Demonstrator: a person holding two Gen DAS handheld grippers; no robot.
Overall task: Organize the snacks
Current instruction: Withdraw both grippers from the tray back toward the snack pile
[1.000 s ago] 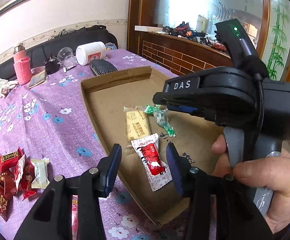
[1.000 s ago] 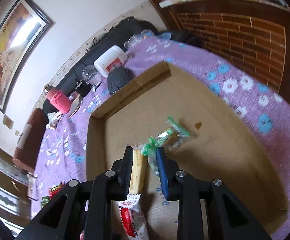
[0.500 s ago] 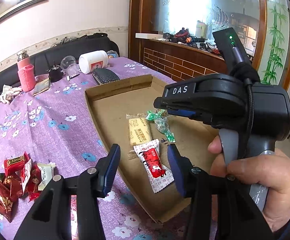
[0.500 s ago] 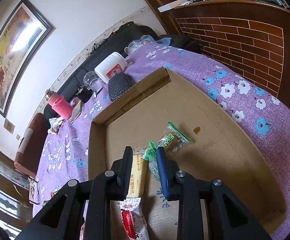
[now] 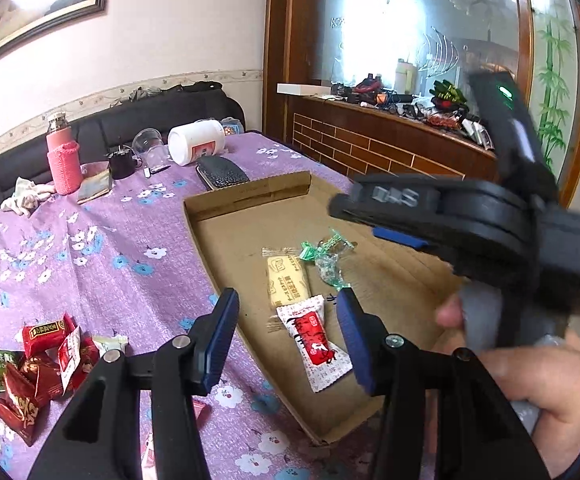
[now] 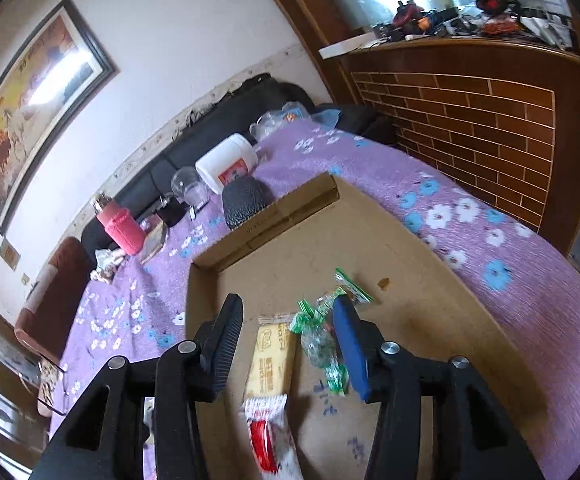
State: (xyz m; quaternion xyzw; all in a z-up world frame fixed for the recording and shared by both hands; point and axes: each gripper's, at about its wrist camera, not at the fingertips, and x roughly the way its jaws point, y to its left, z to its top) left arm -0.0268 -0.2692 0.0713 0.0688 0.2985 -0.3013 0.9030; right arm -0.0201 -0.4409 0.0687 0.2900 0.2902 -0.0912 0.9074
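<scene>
Right gripper [image 6: 288, 344] jaws opening, nothing pinched: the green-and-clear crinkly candy wrapper [image 6: 320, 336] lies loose on the shallow brown cardboard tray [image 6: 430, 320] just inside its right finger, the yellow wrapped biscuit bar [image 6: 272, 356] between the fingers. Left gripper [image 5: 288, 340] open and empty above the red-and-white snack packet [image 5: 314, 340] in the tray. Pile of red snack packets [image 5: 38, 360] sits left of it on the purple floral surface [image 5: 90, 260].

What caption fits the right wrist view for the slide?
Right tongs opening above the cardboard tray, green-wrapped candy lying free beside a yellow biscuit bar.
</scene>
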